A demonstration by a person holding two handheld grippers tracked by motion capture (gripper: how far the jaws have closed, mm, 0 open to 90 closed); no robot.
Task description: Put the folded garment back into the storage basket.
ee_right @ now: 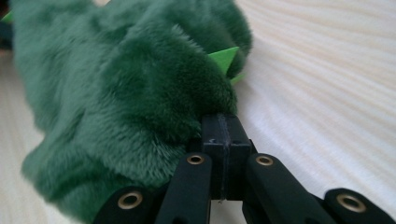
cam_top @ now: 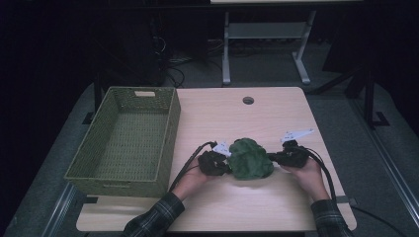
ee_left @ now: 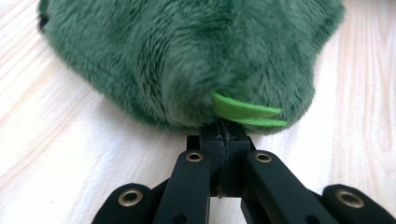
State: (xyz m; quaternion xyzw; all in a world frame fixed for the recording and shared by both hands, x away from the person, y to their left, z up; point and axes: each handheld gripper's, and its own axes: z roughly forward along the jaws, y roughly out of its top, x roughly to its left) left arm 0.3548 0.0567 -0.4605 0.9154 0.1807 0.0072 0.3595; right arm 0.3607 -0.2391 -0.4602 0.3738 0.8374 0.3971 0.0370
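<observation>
Pale wooden table [cam_top: 276, 113], round cable hole [cam_top: 248, 100] near its far edge. On the left part of the table, reaching past its left edge, a green woven basket [cam_top: 168, 143], rectangular, with a handle slot in its far wall. Towards the near middle of the table, a dark green plush toy [cam_top: 251, 158], bunched into a rounded heap and lying on the wood, well apart from the basket. In the left gripper view, thick fur and two bright green felt flaps [ee_left: 247, 113] jutting from the near edge of the toy; in the right gripper view, another bright green felt point [ee_right: 225, 58] at the toy's far side. To either side of the toy, hands in plaid sleeves, coming in from the bottom of the high view. At the toy's left flank, left gripper [cam_top: 223, 159], jaws pressed together, clamped on a pinch of fur just below the felt flaps. At the toy's right flank, right gripper [cam_top: 272, 158], jaws likewise drawn tight, tips buried in a fold of plush. Black cables trailing back from both grippers across the table towards the near edge.
</observation>
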